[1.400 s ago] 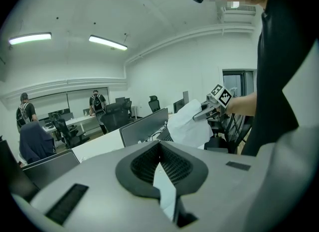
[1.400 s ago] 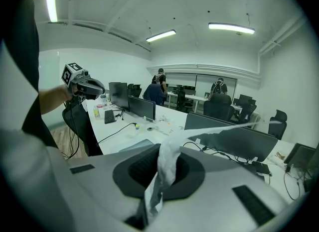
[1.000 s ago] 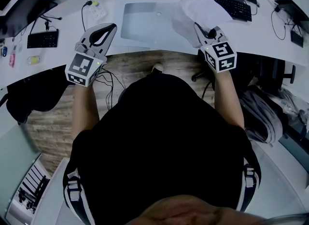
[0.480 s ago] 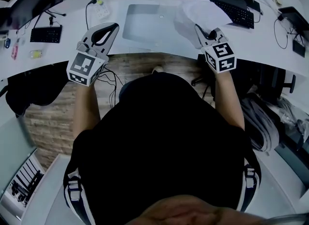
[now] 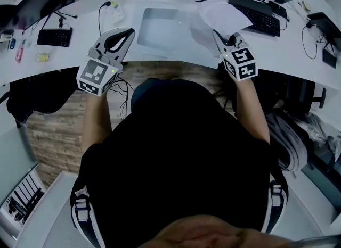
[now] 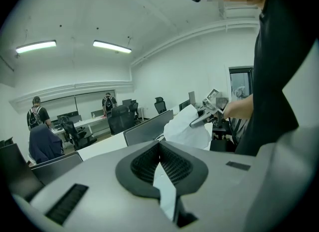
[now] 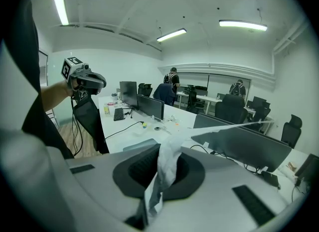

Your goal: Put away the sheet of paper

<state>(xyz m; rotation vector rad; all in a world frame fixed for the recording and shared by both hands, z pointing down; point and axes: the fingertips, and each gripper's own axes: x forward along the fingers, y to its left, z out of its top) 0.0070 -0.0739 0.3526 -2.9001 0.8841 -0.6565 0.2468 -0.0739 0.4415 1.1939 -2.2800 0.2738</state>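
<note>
The sheet of paper (image 5: 221,15) is white and crumpled, and it lies partly on the white desk (image 5: 176,47) to the right of centre. My right gripper (image 5: 214,33) is shut on its near edge. In the right gripper view the paper (image 7: 167,164) bunches between the dark pads of the right gripper (image 7: 162,149) and stretches off to the right. My left gripper (image 5: 130,30) hovers at the desk's front edge to the left, tips together, away from the paper. In the left gripper view the left gripper (image 6: 159,144) is shut, and the paper (image 6: 187,129) hangs from the right gripper (image 6: 207,116).
A flat grey pad (image 5: 160,26) lies on the desk between the grippers. A black keyboard (image 5: 256,13) sits behind the paper, with a power strip (image 5: 117,13) and cables at the back. There is a small keyboard (image 5: 53,36) at left and an office chair (image 5: 298,82) at right. People stand far off.
The left gripper has edged slightly towards the desk. The right gripper keeps its hold on the paper in the same place.
</note>
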